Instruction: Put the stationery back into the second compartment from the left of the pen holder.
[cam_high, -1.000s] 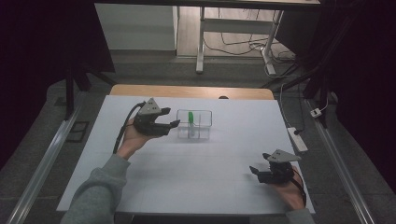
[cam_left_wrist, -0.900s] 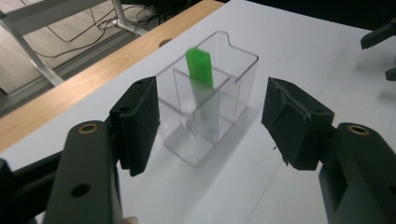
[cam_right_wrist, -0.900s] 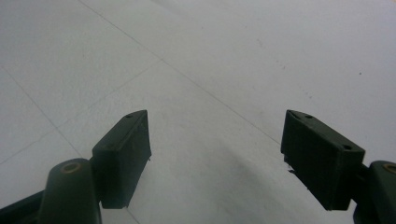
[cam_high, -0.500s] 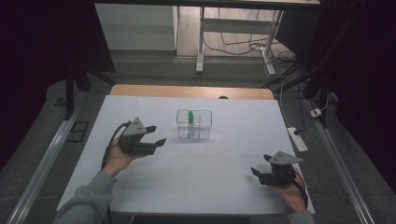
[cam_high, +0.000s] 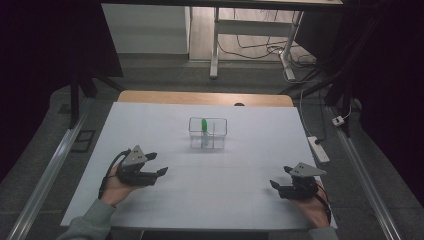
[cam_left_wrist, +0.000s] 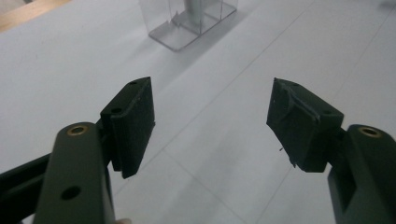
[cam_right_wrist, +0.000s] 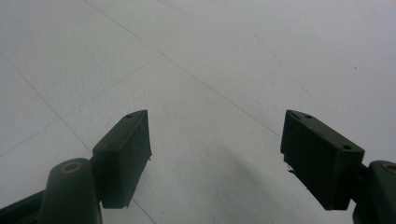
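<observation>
my left gripper (cam_high: 159, 164): jaws wide, just been opening, nothing between | my right gripper (cam_high: 280, 178): jaws wide, empty | clear divided box (cam_high: 207, 133) with green stick (cam_high: 204, 124): mid-table (cam_high: 240, 200), well apart from both

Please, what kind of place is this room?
Probably a lab or workshop set up for recording, not a home. A table under a plain white cover holds one clear box, dark curtains hang at both sides, and cables and a power strip lie on the floor.
</observation>
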